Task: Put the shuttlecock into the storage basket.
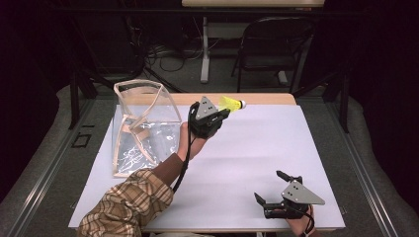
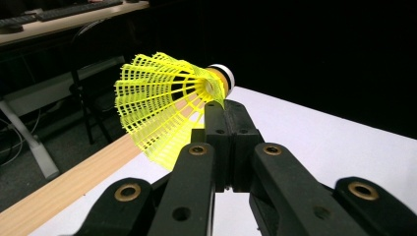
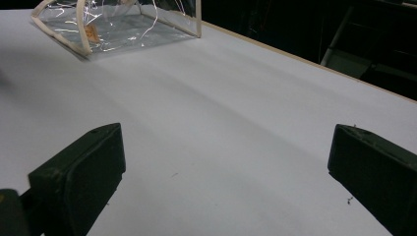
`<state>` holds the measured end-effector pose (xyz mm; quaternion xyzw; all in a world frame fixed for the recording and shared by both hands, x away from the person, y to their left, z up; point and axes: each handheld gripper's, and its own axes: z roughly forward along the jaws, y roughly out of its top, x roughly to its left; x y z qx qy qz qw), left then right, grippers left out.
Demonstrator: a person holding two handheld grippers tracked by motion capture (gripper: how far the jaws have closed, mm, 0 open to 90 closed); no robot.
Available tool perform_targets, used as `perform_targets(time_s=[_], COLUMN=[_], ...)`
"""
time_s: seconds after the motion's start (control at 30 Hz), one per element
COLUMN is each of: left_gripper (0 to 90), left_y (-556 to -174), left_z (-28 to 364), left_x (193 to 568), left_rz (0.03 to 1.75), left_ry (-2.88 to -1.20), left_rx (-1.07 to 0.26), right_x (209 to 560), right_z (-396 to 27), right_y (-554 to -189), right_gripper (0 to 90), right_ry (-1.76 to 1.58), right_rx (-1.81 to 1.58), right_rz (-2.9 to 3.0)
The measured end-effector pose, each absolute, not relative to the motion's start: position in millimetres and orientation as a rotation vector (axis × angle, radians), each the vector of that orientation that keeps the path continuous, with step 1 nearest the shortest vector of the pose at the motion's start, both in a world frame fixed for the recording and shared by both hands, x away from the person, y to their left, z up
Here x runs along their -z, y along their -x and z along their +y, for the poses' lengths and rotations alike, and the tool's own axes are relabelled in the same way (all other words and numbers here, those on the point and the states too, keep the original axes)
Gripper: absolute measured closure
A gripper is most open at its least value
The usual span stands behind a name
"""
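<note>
The left tool (image 2: 222, 109) pinches only the thin skirt of the shuttlecock (image 2: 167, 101) above the bench's far edge, so it may slip out before reaching the clear bag (image 1: 143, 126), while the right tool (image 1: 271, 190) rests wide open.

The left gripper (image 2: 223, 109) has its two black jaws pressed together on the skirt edge of a yellow shuttlecock (image 2: 167, 98). The skirt fans out to the left of the jaw tips, the white-banded cork just above them. The white table (image 2: 324, 142) runs beyond and to the right, its wooden edge (image 2: 64, 189) to the left.
</note>
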<state>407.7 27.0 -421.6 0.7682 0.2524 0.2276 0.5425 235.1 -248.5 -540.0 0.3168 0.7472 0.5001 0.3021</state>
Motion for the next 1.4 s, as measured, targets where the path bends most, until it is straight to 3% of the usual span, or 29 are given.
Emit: perform_targets(time_s=[1.4], left_gripper=[90.0], left_y=[-417], left_z=[64], left_x=[405], left_rz=[0.655], left_ry=[-1.76], left_rx=[-0.627], right_x=[540], right_z=[-248], right_y=[-235], right_gripper=[0.4], right_ry=[-0.843], right_rx=[-1.322], right_rz=[1.981])
